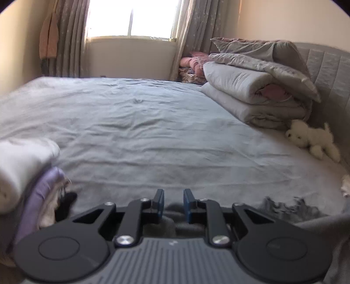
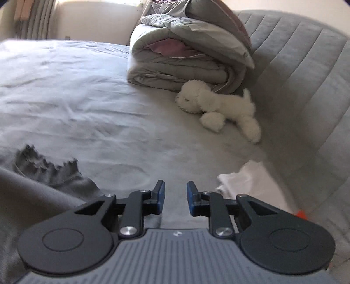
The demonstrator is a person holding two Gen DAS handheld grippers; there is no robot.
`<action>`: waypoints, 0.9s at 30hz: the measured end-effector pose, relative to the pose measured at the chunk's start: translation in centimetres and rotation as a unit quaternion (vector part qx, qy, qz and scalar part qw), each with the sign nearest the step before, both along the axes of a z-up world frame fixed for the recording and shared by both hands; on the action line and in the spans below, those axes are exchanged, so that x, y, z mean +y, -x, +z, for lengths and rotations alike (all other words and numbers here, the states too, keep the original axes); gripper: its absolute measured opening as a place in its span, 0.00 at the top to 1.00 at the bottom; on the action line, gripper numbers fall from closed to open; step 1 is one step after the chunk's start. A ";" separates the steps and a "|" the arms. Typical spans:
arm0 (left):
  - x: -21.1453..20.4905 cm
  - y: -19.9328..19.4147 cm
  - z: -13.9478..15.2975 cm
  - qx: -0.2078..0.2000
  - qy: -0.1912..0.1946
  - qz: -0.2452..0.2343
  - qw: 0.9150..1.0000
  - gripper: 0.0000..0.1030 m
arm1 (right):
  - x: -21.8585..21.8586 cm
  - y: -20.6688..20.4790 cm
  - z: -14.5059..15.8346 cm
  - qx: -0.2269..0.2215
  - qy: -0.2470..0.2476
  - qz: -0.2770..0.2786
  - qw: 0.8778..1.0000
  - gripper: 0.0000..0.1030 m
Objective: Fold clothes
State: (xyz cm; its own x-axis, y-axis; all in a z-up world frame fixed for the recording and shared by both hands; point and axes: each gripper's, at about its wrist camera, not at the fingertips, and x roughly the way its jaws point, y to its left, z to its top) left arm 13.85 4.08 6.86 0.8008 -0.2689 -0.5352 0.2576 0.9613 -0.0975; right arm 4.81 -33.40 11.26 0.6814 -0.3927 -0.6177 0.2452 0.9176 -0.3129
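Your left hand-held gripper (image 1: pixel 173 203) sits lowest in its view, blue pads a little apart with nothing pinched between them; it is released, and dark grey cloth lies just under and behind the fingers. That cloth is the grey garment (image 1: pixel 291 207), spread on the bed sheet (image 1: pixel 142 122) with its ragged, scalloped edge showing to the right of the gripper and more of it running off the lower right corner.

Your right hand-held gripper (image 2: pixel 175 200) is likewise released: pads apart, only bare sheet visible in the gap. From this side the same grey garment (image 2: pixel 50 174) lies to the left of the fingers, near them but not between them, its jagged edge pointing up the bed. Just right of the fingers a crumpled white garment (image 2: pixel 245 177) rests on the sheet close to the padded headboard (image 2: pixel 295 65). A small orange object shows at the right edge; you cannot tell what it is.

At the left of the left view is a stack of folded clothes (image 1: pixel 28 174), a white piece on top, a lilac one below, blurred. Further up the bed, a folded grey duvet (image 1: pixel 251 96) is piled against the headboard, and a white plush toy (image 2: pixel 218 107) lies just in front of it. Curtains (image 1: pixel 70 37) flank a bright window (image 1: pixel 133 17) beyond.
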 end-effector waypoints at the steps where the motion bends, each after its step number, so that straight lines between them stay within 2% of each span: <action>1: -0.5 -0.3 0.1 -0.003 -0.011 -0.002 1.000 0.81 | 0.3 -0.2 -0.1 0.005 0.007 0.012 1.000 0.78; 4: -2.5 -0.9 -0.1 0.001 -0.036 -0.028 0.999 0.81 | 1.1 -0.8 -0.4 0.011 0.017 0.047 0.999 0.78; 6: -4.0 -1.3 -0.6 0.012 -0.059 -0.039 0.997 0.81 | 1.1 -1.5 -0.4 -0.001 -0.012 0.060 0.998 0.77; 8: -4.9 -1.6 -1.2 0.025 -0.060 -0.051 0.997 0.81 | 1.3 -2.4 -0.9 -0.006 -0.046 0.076 0.996 0.77; 10: -5.9 -2.0 -1.9 0.042 -0.052 -0.071 0.995 0.79 | 1.7 -4.1 -2.4 0.024 -0.081 0.094 0.992 0.77; 12: -7.1 -2.5 -2.6 0.056 -0.053 -0.088 0.993 0.63 | 2.0 -5.7 -4.2 0.061 -0.115 0.103 0.986 0.77; 13: -7.8 -2.5 -2.9 0.056 -0.053 -0.096 0.992 0.59 | 2.2 -6.3 -5.1 0.075 -0.129 0.106 0.983 0.77; 15: -9.5 -2.2 -4.1 0.061 -0.073 -0.122 0.988 0.59 | 2.3 -7.3 -6.9 0.106 -0.134 0.100 0.980 0.77; 16: -10.5 -2.0 -4.9 0.062 -0.100 -0.135 0.984 0.59 | 2.5 -7.4 -7.7 0.118 -0.128 0.100 0.980 0.77; 17: -11.4 -1.7 -5.5 0.052 -0.127 -0.143 0.980 0.65 | 2.7 -7.2 -8.1 0.115 -0.119 0.109 0.980 0.77; 18: -11.9 -1.5 -5.5 0.043 -0.137 -0.150 0.978 0.86 | 2.9 -7.0 -8.3 0.109 -0.109 0.120 0.981 0.77; 19: -12.3 -1.5 -5.3 0.045 -0.136 -0.154 0.978 0.94 | 3.2 -6.6 -8.3 0.106 -0.100 0.132 0.980 0.87; 20: -12.7 -1.5 -5.1 0.047 -0.134 -0.157 0.977 0.94 | 3.9 -6.3 -8.4 0.107 -0.077 0.148 0.980 0.95; 21: -12.8 -1.6 -4.8 0.043 -0.132 -0.157 0.978 0.94 | 4.6 -6.0 -8.4 0.108 -0.050 0.163 0.979 0.95; 24: -12.3 -1.6 -3.4 0.001 -0.115 -0.134 0.984 0.95 | 5.6 -6.7 -8.0 0.092 0.058 0.157 0.982 0.96; 27: -9.8 -2.8 -1.5 -0.031 -0.060 -0.063 0.996 0.95 | 5.9 -8.7 -4.8 0.027 0.093 0.115 0.989 0.96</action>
